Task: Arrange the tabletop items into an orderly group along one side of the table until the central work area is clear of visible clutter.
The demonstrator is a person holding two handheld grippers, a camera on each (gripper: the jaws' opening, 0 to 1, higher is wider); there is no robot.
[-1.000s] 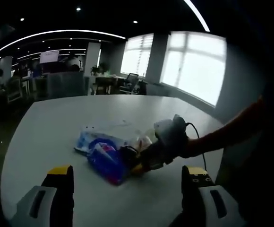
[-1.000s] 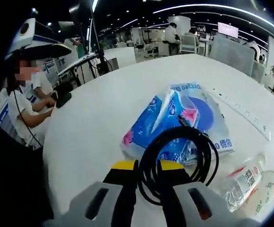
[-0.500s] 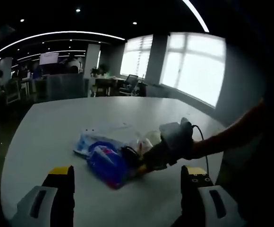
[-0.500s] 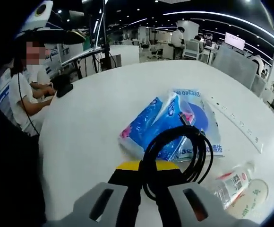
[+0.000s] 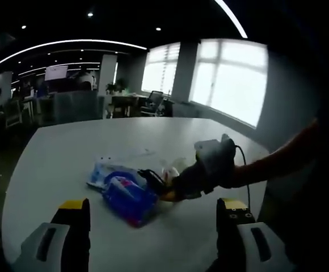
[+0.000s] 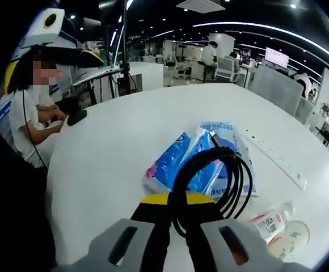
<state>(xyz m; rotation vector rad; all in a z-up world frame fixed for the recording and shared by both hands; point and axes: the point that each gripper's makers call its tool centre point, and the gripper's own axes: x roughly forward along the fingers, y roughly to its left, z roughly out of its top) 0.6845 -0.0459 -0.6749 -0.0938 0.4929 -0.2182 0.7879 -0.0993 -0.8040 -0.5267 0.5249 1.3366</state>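
Observation:
My right gripper (image 6: pixel 172 202) is shut on a black coiled cable (image 6: pixel 238 184), held above the white table (image 6: pixel 108 153). Beneath the loop lie blue tissue packs (image 6: pixel 176 164), and a clear bottle (image 6: pixel 271 219) with a red label rests to their right. In the left gripper view, the right gripper (image 5: pixel 209 170) reaches in from the right with the cable (image 5: pixel 152 178) at its tips, just over the tissue packs (image 5: pixel 123 195). My left gripper (image 5: pixel 153 214) stands open near the table's front edge, with nothing between its fingers.
A long white power strip (image 6: pixel 273 158) lies beyond the packs, and a round pale lid (image 6: pixel 296 233) sits beside the bottle. A person (image 6: pixel 25 119) sits at the table's left edge. Bare tabletop (image 5: pixel 68 147) stretches behind the pile.
The right gripper has risen and drawn back with the cable, so the packs and bottle look smaller below it. The left gripper has stayed open and nearly still.

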